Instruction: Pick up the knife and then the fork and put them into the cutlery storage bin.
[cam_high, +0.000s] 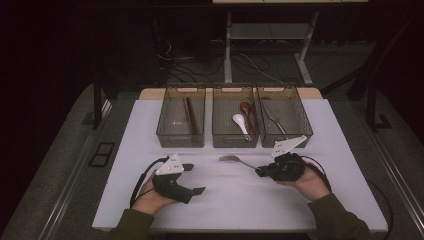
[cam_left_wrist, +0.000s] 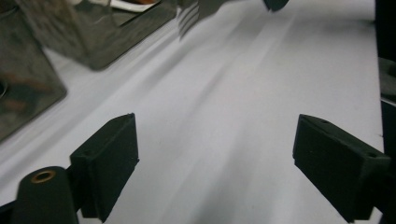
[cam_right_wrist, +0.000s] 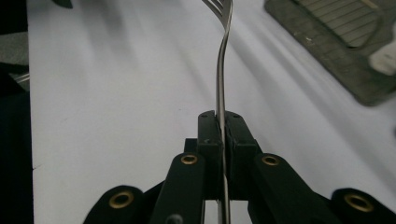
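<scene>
A metal fork (cam_high: 235, 159) hangs just above the white table (cam_high: 225, 205), its tines pointing left. My right gripper (cam_high: 262, 171) is shut on its handle. In the right gripper view the handle runs up from between the pressed jaws of the right gripper (cam_right_wrist: 220, 122) and the fork (cam_right_wrist: 222, 56) curves away to its tines. At the front left, my left gripper (cam_high: 195, 178) lies in a hand with its jaws wide apart and nothing between them. The left gripper (cam_left_wrist: 215, 144) faces bare table, with the fork's tines (cam_left_wrist: 189, 16) far off at the top.
Three see-through bins stand in a row at the table's back. The left bin (cam_high: 162, 131) holds dark chopsticks (cam_high: 190, 115). The middle bin (cam_high: 216, 132) holds a white spoon (cam_high: 240, 122) and a brown spoon (cam_high: 246, 112). The right bin (cam_high: 303, 122) holds another fork (cam_high: 272, 120).
</scene>
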